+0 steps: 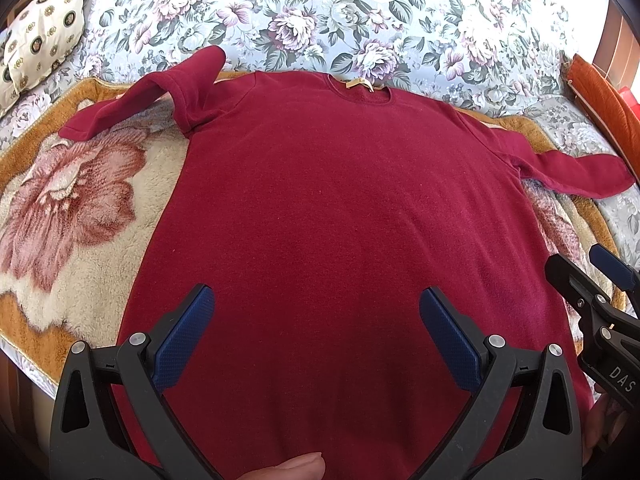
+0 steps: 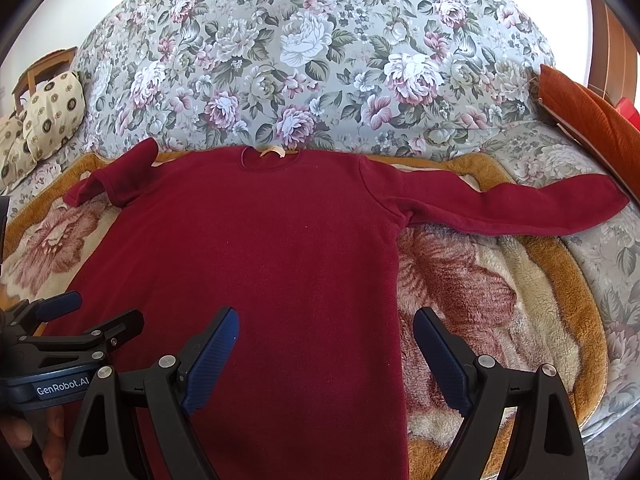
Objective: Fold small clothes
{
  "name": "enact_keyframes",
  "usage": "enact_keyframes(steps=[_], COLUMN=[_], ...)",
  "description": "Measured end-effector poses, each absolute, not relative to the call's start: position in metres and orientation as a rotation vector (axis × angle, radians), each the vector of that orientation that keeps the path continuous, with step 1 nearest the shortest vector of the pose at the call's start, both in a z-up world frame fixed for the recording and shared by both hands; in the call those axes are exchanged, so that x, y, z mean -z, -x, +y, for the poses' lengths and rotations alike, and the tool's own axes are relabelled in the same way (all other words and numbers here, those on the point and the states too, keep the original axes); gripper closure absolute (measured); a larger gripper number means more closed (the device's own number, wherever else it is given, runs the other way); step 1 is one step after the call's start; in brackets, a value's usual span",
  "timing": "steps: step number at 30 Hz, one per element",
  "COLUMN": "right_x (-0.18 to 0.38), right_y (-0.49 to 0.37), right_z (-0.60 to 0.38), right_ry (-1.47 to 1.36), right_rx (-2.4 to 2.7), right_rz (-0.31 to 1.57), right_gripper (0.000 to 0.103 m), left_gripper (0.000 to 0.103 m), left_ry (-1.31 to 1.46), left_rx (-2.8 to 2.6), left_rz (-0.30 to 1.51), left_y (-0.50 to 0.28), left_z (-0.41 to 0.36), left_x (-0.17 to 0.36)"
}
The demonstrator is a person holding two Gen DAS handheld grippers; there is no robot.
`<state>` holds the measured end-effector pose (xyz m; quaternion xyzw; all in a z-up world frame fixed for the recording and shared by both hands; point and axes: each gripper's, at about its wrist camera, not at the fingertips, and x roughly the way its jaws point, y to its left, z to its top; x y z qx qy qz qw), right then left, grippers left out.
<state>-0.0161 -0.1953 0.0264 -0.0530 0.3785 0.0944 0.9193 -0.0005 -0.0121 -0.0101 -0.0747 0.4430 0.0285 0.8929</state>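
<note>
The red sweater lies flat, front up, on a fleece blanket spread over a floral bedcover, its collar toward the blanket's far edge. One sleeve is bent back near the far left corner; the other sleeve extends straight past the right edge. The left gripper hangs above the hem, jaws spread wide, holding nothing. The right gripper straddles the sweater's right side seam, jaws likewise apart and empty.

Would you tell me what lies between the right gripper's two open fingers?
In the right wrist view, the sweater's side edge and the plush blanket lie within the right gripper.
</note>
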Motion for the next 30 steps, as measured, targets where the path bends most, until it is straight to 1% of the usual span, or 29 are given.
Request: enact_keyframes(steps=[13,18,23,27,30], right_x=[-0.033,-0.072,-0.104,-0.090,-0.061], right_y=[0.015,0.023,-0.002,-0.039,-0.056], right_z=[-0.195,-0.183,-0.150,-0.121,-0.113], right_ry=[0.132,0.093,0.101,0.156,0.167], right_rx=[-0.167,-0.217,-0.292,-0.284,-0.253], right_rz=[0.817,0.779,0.694,0.610,0.581], right_gripper=[0.015,0.015,0.015,0.015,0.015], left_gripper=[0.000,0.001,0.001,0.000,0.000], left_ry=[0.167,0.234,0.231,0.200,0.282], left_rx=[-0.063,-0.031,-0.052,-0.096,0.012], left_rz=[0.927,0.936,0.870,0.757,0.832], left_y=[0.004,0.001,-0.012,-0.026,-0.043], left_z=[-0.009,0.003,0.031,0.061,0.089], left_x=[0.016,0.005,-0.029,-0.048,-0.038])
